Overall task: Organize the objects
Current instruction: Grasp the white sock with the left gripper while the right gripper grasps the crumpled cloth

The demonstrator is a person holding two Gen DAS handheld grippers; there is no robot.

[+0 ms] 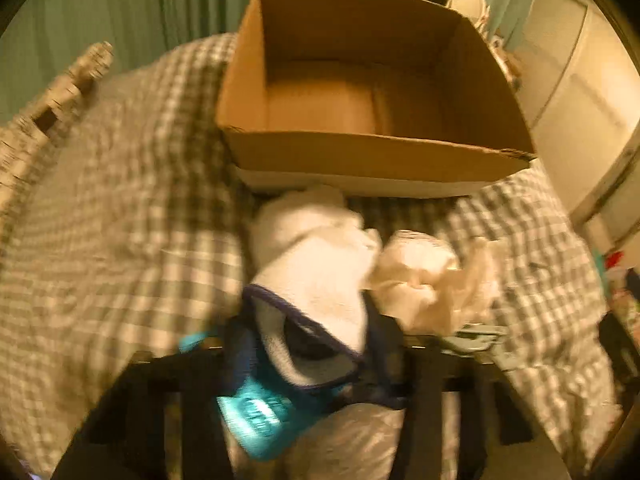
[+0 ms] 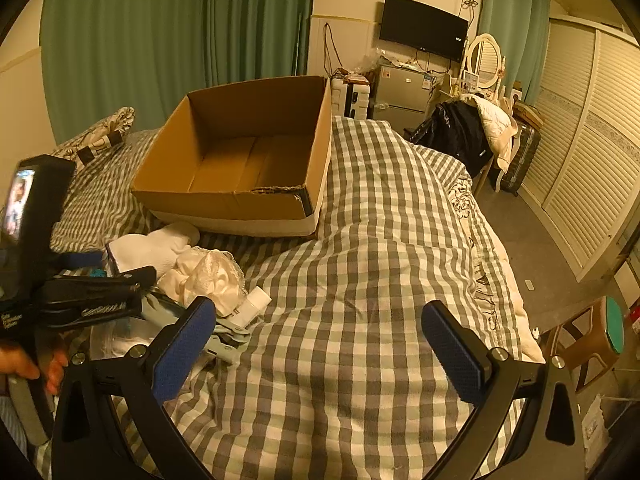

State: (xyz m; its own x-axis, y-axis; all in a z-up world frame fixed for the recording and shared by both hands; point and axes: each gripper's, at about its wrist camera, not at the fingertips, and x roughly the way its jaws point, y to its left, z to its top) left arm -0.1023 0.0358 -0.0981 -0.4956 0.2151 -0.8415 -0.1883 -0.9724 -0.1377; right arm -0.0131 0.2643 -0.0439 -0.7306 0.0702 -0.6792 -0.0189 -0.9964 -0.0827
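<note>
Checked bedding [image 2: 360, 240] covers the whole bed under your two grippers, with green curtains [image 2: 160, 40] behind it and louvred wardrobe doors [image 2: 580, 160] along the right wall.

Nearest you, your right gripper [image 2: 320, 344] hangs over bare bedding with its blue pads [image 2: 184, 344] spread wide and nothing between them. Ahead of it and to its right the cover is clear as far as the bed's right edge, where the floor drops away.

Just left of that, your left gripper [image 1: 308, 344] points steeply down into the pile and is clenched on the white sock [image 1: 312, 264]; the blur hides how much cloth the pads catch. The sock's long axis runs from the gripper away toward the box, its dark-trimmed cuff at the near end and its rounded end at the far end, close to the box's near wall.

Touching the sock on its right lies a crumpled cream cloth [image 1: 432, 280]. A small white bottle [image 2: 256, 304] lies at the pile's right edge.

Farther on, the open cardboard box [image 2: 240, 200] sits on the bedding, long axis running away from you, its inside bare. A patterned pillow [image 2: 104, 132] lies far left of the box.
</note>
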